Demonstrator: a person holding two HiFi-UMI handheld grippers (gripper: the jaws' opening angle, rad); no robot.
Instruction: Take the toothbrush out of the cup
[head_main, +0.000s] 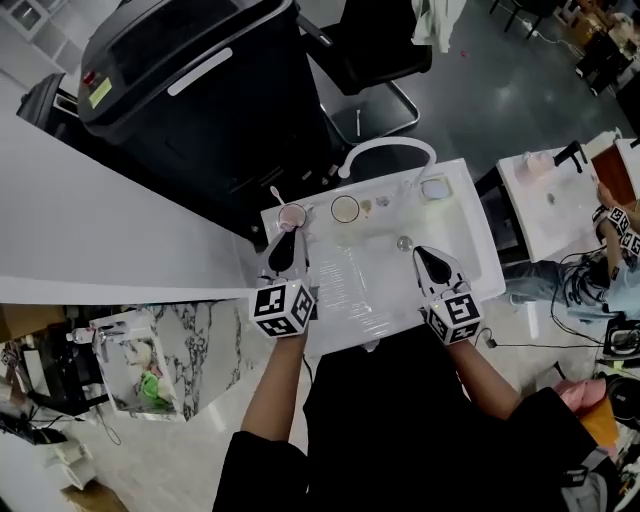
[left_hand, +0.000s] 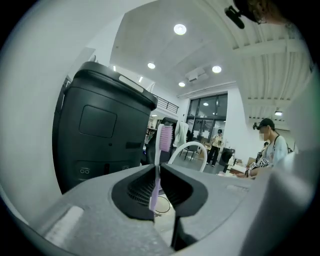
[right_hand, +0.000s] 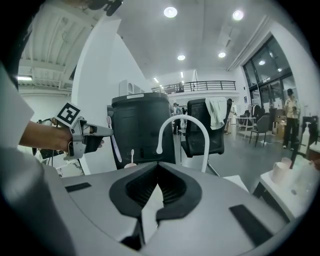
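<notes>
Nearest in the head view, the left gripper (head_main: 286, 240) hangs just beside the pink cup (head_main: 292, 216), which seems to hold another brush. Left gripper view: jaws almost together, clamped on the purple toothbrush (left_hand: 159, 167), upright and outside the cup. Right gripper view: the right gripper (right_hand: 157, 170) has its jaws closed, with nothing between

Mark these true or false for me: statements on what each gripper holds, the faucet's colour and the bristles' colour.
1. The left gripper grips a toothbrush. True.
2. The right gripper holds a cup. False: its jaws are shut on nothing.
3. The faucet is black. False: it is white.
4. The toothbrush has pink bristles. True.
</notes>
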